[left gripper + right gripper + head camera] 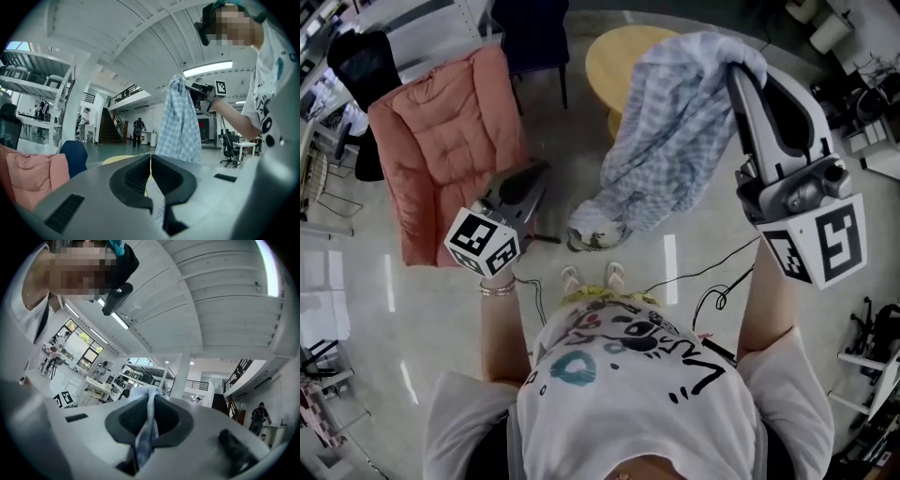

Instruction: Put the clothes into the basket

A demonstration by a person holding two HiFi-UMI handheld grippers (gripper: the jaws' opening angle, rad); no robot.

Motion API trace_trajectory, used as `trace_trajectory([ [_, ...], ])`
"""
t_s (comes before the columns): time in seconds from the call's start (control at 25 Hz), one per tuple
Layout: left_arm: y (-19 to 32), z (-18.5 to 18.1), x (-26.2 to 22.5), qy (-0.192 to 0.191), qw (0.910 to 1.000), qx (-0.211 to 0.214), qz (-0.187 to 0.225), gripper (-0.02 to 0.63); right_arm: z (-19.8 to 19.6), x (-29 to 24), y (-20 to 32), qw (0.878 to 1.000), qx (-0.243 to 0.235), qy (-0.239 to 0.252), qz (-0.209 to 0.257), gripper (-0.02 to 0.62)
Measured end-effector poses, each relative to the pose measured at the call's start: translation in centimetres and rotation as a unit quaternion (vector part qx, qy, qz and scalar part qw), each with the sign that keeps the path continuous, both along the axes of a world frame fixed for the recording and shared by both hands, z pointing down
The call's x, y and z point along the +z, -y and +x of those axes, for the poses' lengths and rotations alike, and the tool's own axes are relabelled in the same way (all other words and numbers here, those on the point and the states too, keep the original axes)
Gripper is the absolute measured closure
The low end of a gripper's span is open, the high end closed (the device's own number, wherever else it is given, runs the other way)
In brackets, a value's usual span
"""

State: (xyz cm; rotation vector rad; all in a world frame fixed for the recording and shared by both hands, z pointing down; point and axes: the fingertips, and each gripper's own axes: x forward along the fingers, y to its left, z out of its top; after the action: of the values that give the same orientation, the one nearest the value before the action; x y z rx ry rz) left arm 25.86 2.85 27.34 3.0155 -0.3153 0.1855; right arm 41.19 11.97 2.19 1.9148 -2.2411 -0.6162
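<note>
Above the pale floor (441,328), right gripper (741,73) jaws clench the checked shirt (675,131) — left gripper (540,172) jaws closed, empty.

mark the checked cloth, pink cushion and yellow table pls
checked cloth (675,141), head view, middle of the hanging fabric
pink cushion (450,141), head view, centre of quilted face
yellow table (606,64), head view, bare top

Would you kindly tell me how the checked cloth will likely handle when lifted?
Probably floppy: the checked cloth drapes in loose folds below the right gripper. Likely light, since one pinched edge carries it all. It may swing, its lower end hanging free.
</note>
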Motion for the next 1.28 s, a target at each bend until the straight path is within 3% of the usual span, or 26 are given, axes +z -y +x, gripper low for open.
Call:
trace_trajectory([
  [0.48, -1.8, 2.6, 2.2, 0.023, 0.9989, -0.041, -0.005, 0.588, 1.0, 8.0, 1.8, 0.992, -0.103, 0.032, -0.071, 0.554],
  [0.88, -0.1, 1.7, 4.2, 0.033, 0.9981, -0.050, -0.011, 0.588, 1.0, 15.4, 3.8, 0.982, -0.132, 0.063, -0.118, 0.554],
  [1.28, 3.7, 1.8, 6.3, 0.028, 0.9978, -0.053, -0.030, 0.588, -1.8, 25.0, 7.6, 0.966, -0.157, 0.093, -0.182, 0.554],
])
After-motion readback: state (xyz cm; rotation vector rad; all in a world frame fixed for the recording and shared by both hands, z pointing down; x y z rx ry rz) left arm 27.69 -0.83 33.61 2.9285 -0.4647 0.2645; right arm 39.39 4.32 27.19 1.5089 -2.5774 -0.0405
